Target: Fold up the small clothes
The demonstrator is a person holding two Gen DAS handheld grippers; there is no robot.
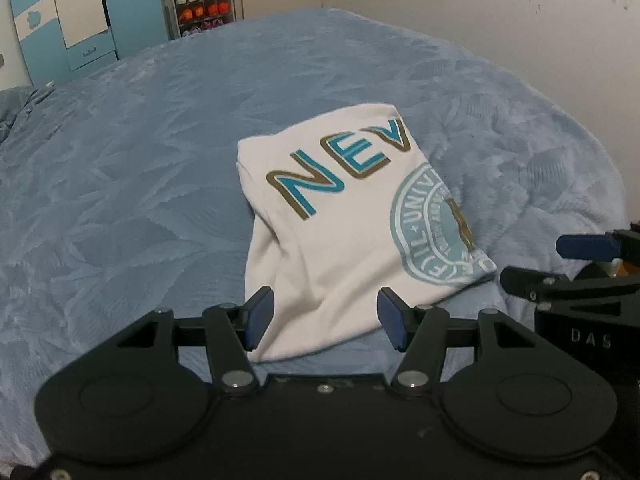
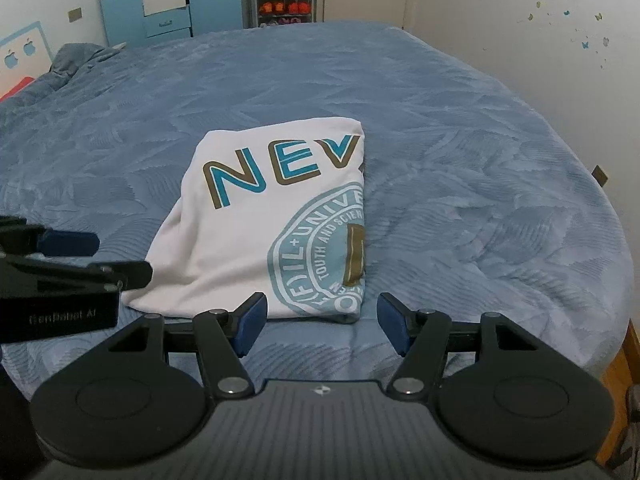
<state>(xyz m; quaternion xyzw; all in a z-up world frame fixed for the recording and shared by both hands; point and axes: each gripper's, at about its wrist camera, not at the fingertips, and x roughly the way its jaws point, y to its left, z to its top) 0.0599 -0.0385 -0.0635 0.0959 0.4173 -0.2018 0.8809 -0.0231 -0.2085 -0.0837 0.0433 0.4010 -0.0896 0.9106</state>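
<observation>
- The wide blue embossed bedspread [image 2: 460,168] lies bare from nine through three o'clock, with plenty of sliding room; its edge drops away at four o'clock.
- The folded white printed T-shirt [image 2: 256,236] rests mid-bed at twelve o'clock. To halve it, I'd pinch both near corners together.
- The left gripper [image 1: 326,318] and the right gripper [image 2: 322,322] hover released, empty.

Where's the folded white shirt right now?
The white shirt lies on the blue bedspread, just ahead of both open grippers, centred in both wrist views.
</observation>
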